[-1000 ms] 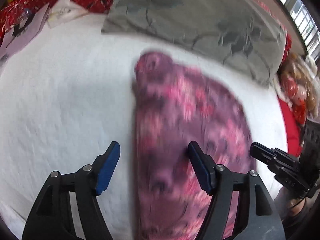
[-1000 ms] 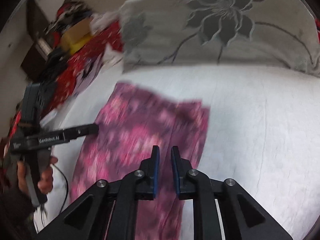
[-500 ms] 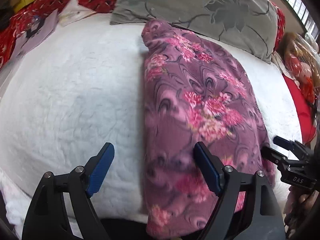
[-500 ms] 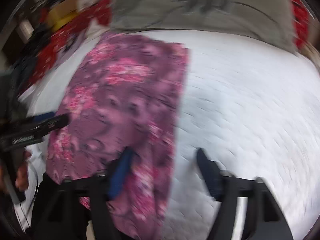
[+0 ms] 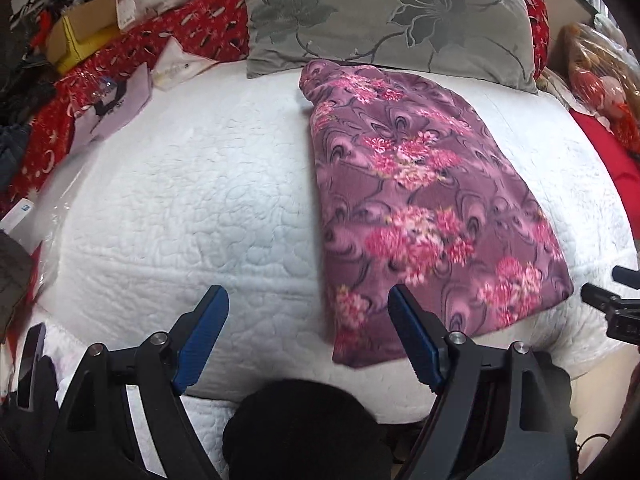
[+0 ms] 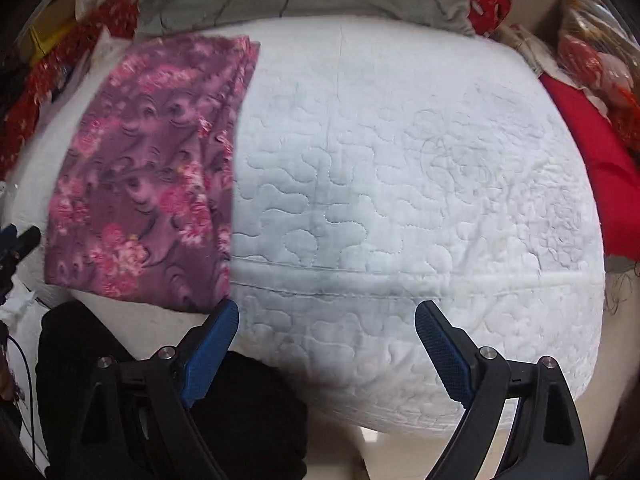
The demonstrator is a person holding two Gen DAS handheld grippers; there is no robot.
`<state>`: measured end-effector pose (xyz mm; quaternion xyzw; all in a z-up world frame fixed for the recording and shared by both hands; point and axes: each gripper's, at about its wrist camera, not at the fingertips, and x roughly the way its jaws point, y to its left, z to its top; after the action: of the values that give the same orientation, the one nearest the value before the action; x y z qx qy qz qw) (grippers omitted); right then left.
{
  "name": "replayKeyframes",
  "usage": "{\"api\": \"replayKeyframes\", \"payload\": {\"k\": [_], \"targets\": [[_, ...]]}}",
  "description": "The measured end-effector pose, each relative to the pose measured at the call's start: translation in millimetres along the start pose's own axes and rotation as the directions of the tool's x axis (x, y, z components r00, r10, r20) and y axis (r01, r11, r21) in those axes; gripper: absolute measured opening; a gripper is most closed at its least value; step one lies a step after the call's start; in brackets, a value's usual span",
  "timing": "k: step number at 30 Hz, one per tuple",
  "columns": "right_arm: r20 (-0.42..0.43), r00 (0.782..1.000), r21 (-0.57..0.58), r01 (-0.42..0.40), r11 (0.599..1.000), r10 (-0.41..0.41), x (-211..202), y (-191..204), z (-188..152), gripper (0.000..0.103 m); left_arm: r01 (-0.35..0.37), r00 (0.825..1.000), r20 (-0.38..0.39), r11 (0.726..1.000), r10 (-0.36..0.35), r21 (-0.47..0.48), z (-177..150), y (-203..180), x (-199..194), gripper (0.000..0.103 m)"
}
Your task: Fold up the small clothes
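Now that the right tongs (image 6: pixel 326 346) are opening and empty, the left tongs (image 5: pixel 308 334) apart, the folded garment (image 5: pixel 420 208) lies released on the bed (image 5: pixel 192 200); this fold looks finished.

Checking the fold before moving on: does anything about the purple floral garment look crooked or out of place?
Mostly tidy: the purple floral garment lies flat on the white quilt, but its far corner is bunched by the grey pillow.

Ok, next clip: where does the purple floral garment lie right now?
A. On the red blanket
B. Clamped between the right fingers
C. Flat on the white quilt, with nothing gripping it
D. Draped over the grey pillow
C: the purple floral garment lies folded flat on the white quilt, its far end just short of the grey pillow, and no fingers hold it.
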<state>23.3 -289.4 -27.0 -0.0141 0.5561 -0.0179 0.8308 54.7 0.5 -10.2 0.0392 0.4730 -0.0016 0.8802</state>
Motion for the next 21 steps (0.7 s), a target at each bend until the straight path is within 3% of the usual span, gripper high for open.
{"api": "replayKeyframes", "payload": {"k": [3,8,21], "targets": [[0.107,0.994,0.003,0.036,0.999,-0.037,-22,5,-17,0.093,-0.005,1.0,0.01,1.0,0.005,-0.006,-4,-1,-5,0.082],[0.216,0.976,-0.011,0.032,0.999,-0.029,-50,17,-26,0.093,-0.002,1.0,0.015,1.0,0.003,-0.025,-10,3,-9,0.082],[0.33,0.943,-0.043,0.048,0.998,-0.031,-66,31,-2,0.093,0.032,0.999,0.04,0.999,-0.032,-0.003,-20,-7,-26,0.082]]}}
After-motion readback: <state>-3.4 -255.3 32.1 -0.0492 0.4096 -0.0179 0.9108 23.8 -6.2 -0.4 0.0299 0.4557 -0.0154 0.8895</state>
